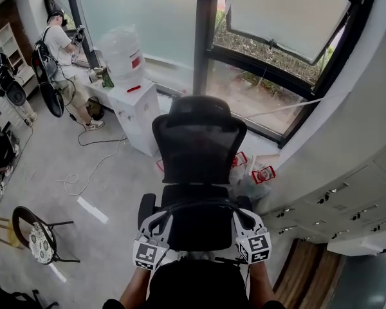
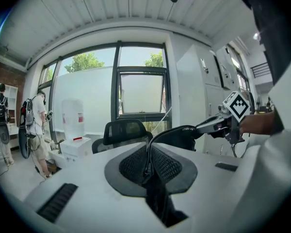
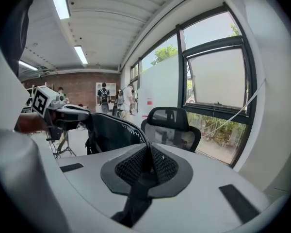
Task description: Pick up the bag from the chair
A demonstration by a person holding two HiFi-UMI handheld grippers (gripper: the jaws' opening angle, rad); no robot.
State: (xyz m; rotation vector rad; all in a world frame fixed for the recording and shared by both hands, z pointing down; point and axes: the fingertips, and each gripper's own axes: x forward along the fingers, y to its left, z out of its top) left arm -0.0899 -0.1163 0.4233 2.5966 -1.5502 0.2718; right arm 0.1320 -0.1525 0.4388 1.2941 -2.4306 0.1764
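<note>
The left gripper is closest, and its jaws are shut tight on a thin black strap that runs up between them. The right gripper does the same thing: its jaws pinch another bit of black strap from the same bag. The black bag hangs between the two pairs of jaws, stretched from one to the other. The black chair stands just past the jaws, in front of the big window. The bag looks lifted, but I cannot tell if its bottom touches the seat. To do this well, I think both grippers should squeeze hard and go up together, level with each other. That way the strap does not slip, and the bag does not tip or catch on the chair.
</note>
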